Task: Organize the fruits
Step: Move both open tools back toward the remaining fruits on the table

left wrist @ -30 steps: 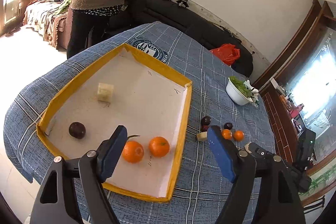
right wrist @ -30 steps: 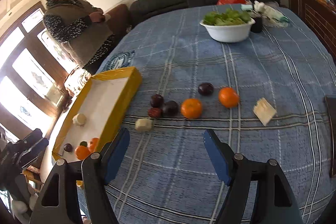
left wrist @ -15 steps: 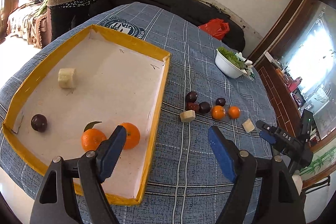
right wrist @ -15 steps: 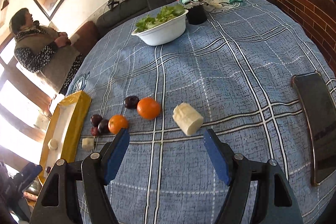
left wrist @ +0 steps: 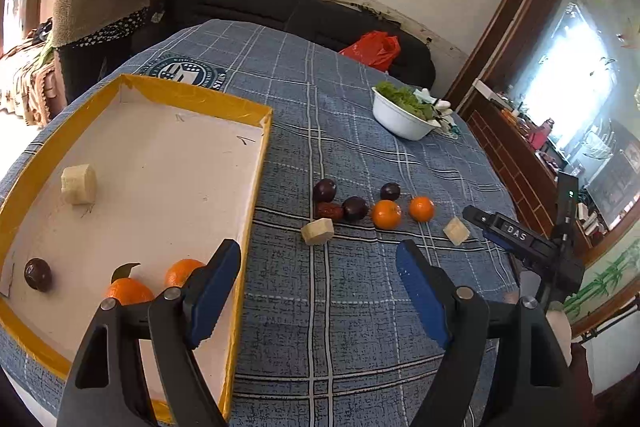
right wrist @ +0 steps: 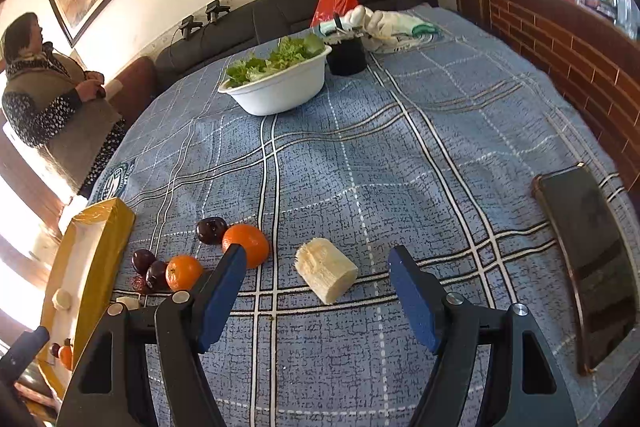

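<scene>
Fruit sorting on a blue plaid tablecloth (right wrist: 400,155), at the approach to a pick. The right gripper (right wrist: 318,281) hangs with its jaws spread wide and empty, framing a pale cut cylinder, probably a sugarcane piece (right wrist: 326,275), which lies on its side on the cloth between the blue pads. The left gripper (left wrist: 320,291) is likewise wide open and holds nothing, poised over bare cloth just beside the yellow-rimmed tray (left wrist: 256,187). The tray already contains two oranges (left wrist: 128,291), a dark plum (left wrist: 38,274) and one pale chunk (left wrist: 79,183). Still loose on the cloth are two more oranges (left wrist: 386,214), three dark plums (left wrist: 355,207), a reddish date-like fruit (left wrist: 329,211) and a second pale chunk (left wrist: 317,231). A white bowl of greens (right wrist: 280,89) and a phone (right wrist: 588,259) stand well apart. Judged next move: lower the right gripper around the sugarcane piece, close across its round sides, then carry it leftward to the tray.
</scene>
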### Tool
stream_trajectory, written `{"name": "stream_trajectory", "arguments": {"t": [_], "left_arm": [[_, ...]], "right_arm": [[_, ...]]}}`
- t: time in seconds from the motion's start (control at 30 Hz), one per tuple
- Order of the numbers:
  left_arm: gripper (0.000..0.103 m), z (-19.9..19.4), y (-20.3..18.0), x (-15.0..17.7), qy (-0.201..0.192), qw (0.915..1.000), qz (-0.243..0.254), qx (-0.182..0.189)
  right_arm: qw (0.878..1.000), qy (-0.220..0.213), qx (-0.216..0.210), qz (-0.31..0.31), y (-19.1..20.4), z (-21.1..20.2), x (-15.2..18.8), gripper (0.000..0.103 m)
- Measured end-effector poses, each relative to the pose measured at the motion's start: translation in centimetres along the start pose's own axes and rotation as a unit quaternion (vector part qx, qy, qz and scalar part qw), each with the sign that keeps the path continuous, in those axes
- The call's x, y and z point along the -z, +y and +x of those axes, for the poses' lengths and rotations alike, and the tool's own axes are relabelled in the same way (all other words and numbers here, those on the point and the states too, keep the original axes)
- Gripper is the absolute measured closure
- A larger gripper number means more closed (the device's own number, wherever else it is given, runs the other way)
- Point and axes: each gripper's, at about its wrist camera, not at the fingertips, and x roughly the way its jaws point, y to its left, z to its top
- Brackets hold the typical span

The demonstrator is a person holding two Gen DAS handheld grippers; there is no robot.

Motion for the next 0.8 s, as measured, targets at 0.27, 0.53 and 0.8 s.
{"name": "stream_trajectory", "arguments": {"t": [0.27, 0.53, 0.8], "left_arm": [[0.024, -3.0, 6.1, 0.4, -0.022, 0.9985, -0.033, 0.037], [0.023, -5.4, 11.0, 0.6, -0.029, 0.997, -0.069, 0.019], [0.022, -6.3, 11.4, 1.5, -0.041, 0.9946, -0.095, -0.004]], "right_arm": [[0.997, 0.011, 0.067, -0.043, 4.9, -1.4, -0.5, 0.025], [0.996, 0.016, 0.076, -0.041, 6.6, -2.7, 1.6, 0.02], [0.998, 0.02, 0.052, -0.025, 5.1, -2.6, 1.8, 0.02]]}}
